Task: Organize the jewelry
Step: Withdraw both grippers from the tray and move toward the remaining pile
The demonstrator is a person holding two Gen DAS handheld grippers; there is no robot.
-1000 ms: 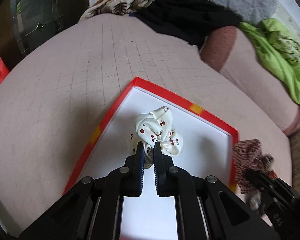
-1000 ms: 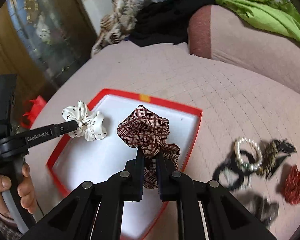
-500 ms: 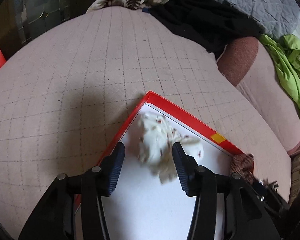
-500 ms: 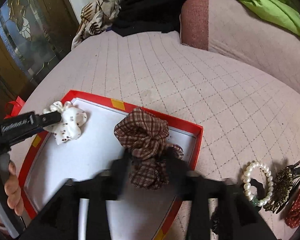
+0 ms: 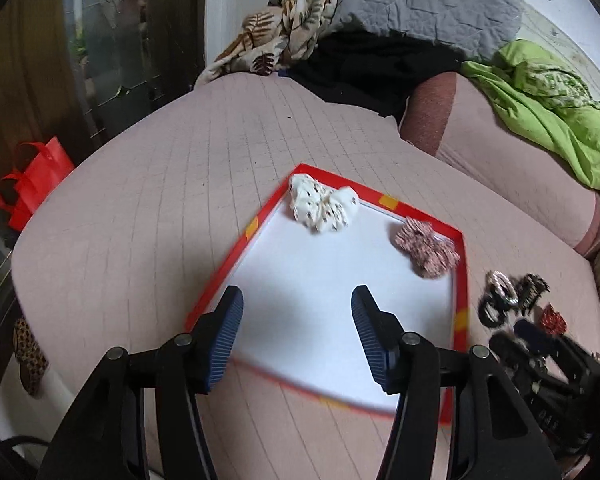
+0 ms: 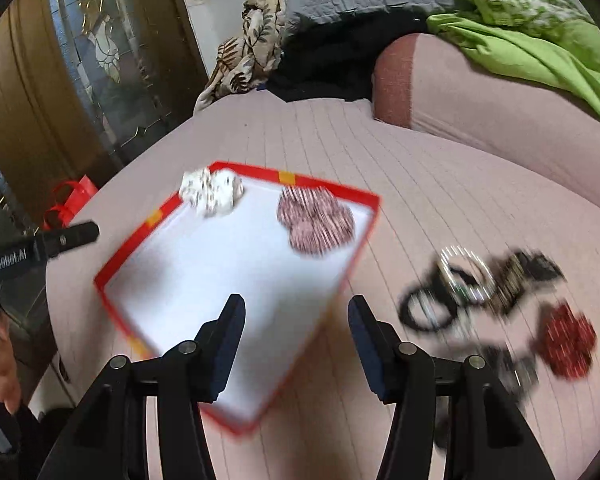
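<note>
A red-rimmed box [image 5: 220, 280] with a white floor lies on the pink quilted cushion. In its far corner rests a white cherry-print scrunchie [image 5: 324, 206] [image 6: 212, 194]. A brown plaid scrunchie [image 5: 426, 248] [image 6: 316, 220] lies by the far right rim [image 6: 332, 189]. My left gripper [image 5: 297, 294] hovers over the box's near part, its jaws opening with nothing between them. My right gripper [image 6: 296, 300] stands open and empty over the box's near right edge. Right of the box lies a blurred pile with a pearl bracelet [image 6: 468, 276], black bands and a red flower clip [image 6: 568, 336].
A green cloth [image 5: 548, 112], a black garment [image 5: 364, 68] and a grey quilt [image 5: 420, 0] lie along the back. A red bag [image 5: 32, 188] stands off the cushion's left edge. A leopard-print item [image 5: 28, 352] sits at the near left. A hand [image 6: 0, 372] holds the left gripper.
Both grippers let go of their scrunchies, which now lie in the box. Both opened wide and pulled back towards me, away from the box's far side.
</note>
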